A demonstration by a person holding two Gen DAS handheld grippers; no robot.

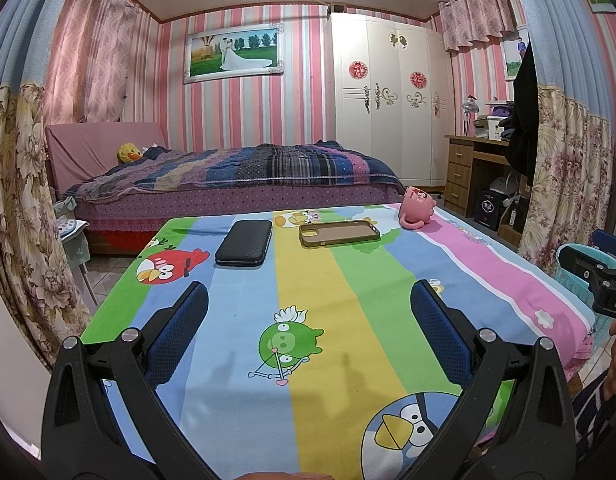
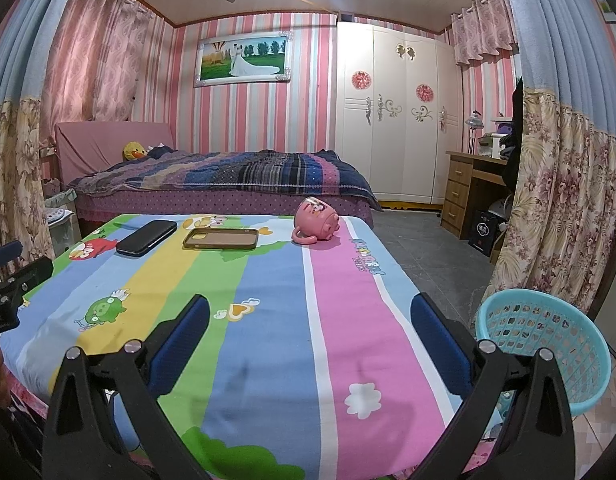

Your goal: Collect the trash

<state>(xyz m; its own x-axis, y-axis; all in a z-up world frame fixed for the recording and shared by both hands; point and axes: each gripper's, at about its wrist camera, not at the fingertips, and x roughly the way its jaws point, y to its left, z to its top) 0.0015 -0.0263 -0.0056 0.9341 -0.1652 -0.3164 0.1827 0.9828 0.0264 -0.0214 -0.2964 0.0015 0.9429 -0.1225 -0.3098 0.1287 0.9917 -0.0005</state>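
A pink mug (image 1: 418, 206) (image 2: 316, 220) lies tipped over at the far right of a table with a striped cartoon cloth (image 1: 308, 300) (image 2: 267, 320). A brown phone case (image 1: 340, 233) (image 2: 221, 238) and a black phone (image 1: 244, 243) (image 2: 146, 237) lie flat at the far side. My left gripper (image 1: 308, 300) is open and empty above the near middle of the table. My right gripper (image 2: 310, 312) is open and empty above the near right part. A light blue plastic basket (image 2: 548, 344) (image 1: 580, 268) stands on the floor right of the table.
A bed (image 1: 235, 176) stands behind the table. A white wardrobe (image 1: 392, 100) and a wooden desk (image 1: 472, 168) are at the back right. Floral curtains (image 2: 564, 208) hang on both sides. A small bin (image 2: 61, 216) stands at the far left.
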